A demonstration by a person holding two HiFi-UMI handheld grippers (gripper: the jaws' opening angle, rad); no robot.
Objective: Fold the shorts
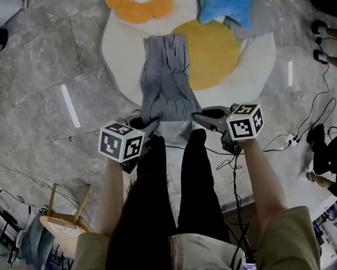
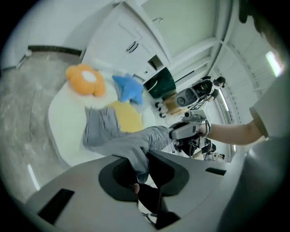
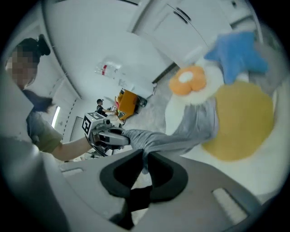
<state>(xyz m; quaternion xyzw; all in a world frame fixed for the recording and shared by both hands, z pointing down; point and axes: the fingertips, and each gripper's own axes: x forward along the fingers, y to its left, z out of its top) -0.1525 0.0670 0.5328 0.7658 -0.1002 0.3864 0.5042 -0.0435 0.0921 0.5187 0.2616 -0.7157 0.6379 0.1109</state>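
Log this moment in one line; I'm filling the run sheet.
left gripper: shut on grey fabric shorts | right gripper: shut on shorts | shorts: near edge held up, far end over white mat | fold: not done

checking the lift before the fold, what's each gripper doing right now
left gripper: closed, pinching one end of the shorts
right gripper: closed, pinching the other end of the shorts

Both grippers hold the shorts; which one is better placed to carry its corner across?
Left gripper, narrowly: a thicker bunch of the shorts sits between its jaws, while the right gripper pinches a thinner edge. Otherwise they look even.
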